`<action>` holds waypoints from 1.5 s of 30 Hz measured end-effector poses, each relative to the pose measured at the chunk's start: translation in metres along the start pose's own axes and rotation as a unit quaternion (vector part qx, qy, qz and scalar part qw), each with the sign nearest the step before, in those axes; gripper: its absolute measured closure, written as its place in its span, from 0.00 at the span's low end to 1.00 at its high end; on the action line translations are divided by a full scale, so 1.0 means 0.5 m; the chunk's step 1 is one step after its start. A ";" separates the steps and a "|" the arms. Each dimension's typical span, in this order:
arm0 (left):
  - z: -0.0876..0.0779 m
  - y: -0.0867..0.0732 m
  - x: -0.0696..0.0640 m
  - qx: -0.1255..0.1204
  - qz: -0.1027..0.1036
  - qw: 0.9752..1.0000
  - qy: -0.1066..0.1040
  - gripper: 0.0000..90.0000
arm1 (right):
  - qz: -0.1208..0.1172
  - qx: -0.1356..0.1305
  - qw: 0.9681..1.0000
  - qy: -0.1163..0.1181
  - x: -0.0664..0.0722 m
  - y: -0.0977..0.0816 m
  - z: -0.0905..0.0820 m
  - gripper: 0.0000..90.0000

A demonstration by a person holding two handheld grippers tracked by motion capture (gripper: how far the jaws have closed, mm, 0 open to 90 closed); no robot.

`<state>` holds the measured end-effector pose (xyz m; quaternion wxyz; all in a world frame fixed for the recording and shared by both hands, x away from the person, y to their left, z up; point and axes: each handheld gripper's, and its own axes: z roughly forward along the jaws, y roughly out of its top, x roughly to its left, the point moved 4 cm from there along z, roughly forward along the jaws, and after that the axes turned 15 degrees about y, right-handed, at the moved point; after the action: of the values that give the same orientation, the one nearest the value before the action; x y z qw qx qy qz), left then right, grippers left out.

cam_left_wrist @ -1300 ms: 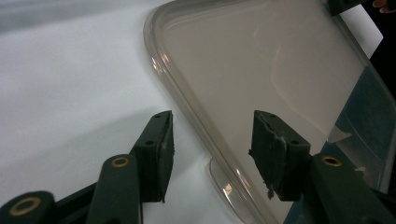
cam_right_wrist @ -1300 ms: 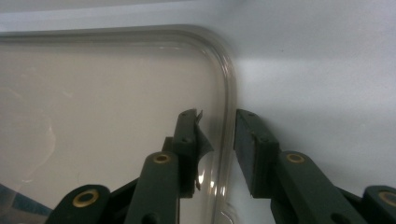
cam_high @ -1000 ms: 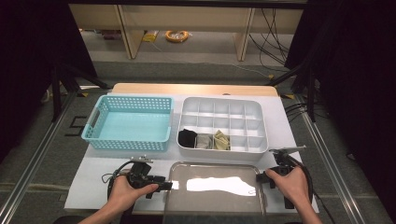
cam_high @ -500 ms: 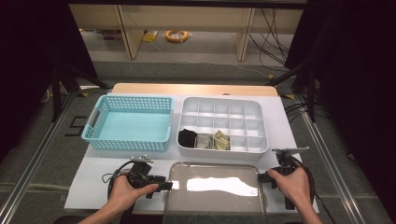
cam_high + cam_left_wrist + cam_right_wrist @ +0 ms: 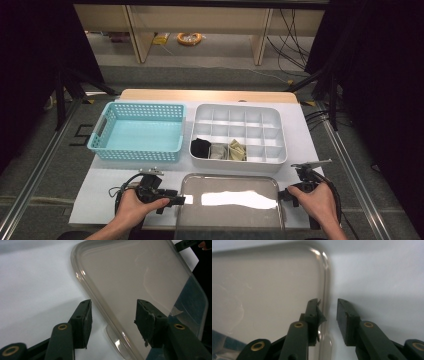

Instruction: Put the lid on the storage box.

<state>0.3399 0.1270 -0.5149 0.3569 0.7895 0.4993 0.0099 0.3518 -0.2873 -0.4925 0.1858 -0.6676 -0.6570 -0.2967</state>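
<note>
Left hand-held gripper [image 5: 176,200] jaws wide apart astride the left rim of the clear lid [image 5: 229,200], right hand-held gripper [image 5: 284,194] jaws just opening, narrow gap astride its right rim, lid flat on the counter [image 5: 95,187] near edge, compartment box [image 5: 238,133] and blue basket [image 5: 137,132] beyond.

**Counting the things on the table**

There is one clear lid [image 5: 229,199] near the front. There is one blue basket [image 5: 136,132]. There is one white box [image 5: 238,133] with many little rooms inside. Three of the little rooms have something soft in them: one black thing [image 5: 200,147], one grey thing [image 5: 218,151] and one yellowish thing [image 5: 237,150]. There are two hands, and each hand holds one gripper, so two grippers: the left gripper [image 5: 172,200] and the right gripper [image 5: 286,194].
</note>
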 end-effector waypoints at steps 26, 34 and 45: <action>-0.006 -0.011 0.000 0.019 0.010 1.000 0.010 0.52 | -0.015 0.074 0.997 0.002 0.003 -0.026 0.007 0.80; -0.006 -0.011 -0.001 0.021 0.008 1.000 0.010 0.52 | 0.012 0.075 0.997 0.008 0.011 -0.023 0.004 0.82; -0.002 -0.011 -0.002 0.015 0.006 1.000 -0.004 0.51 | 0.002 0.076 0.997 0.027 0.006 -0.025 0.002 0.82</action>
<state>0.3346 0.1282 -0.5168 0.3469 0.7979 0.4929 0.0010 0.3395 -0.2836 -0.4933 0.2544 -0.6444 -0.6714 -0.2632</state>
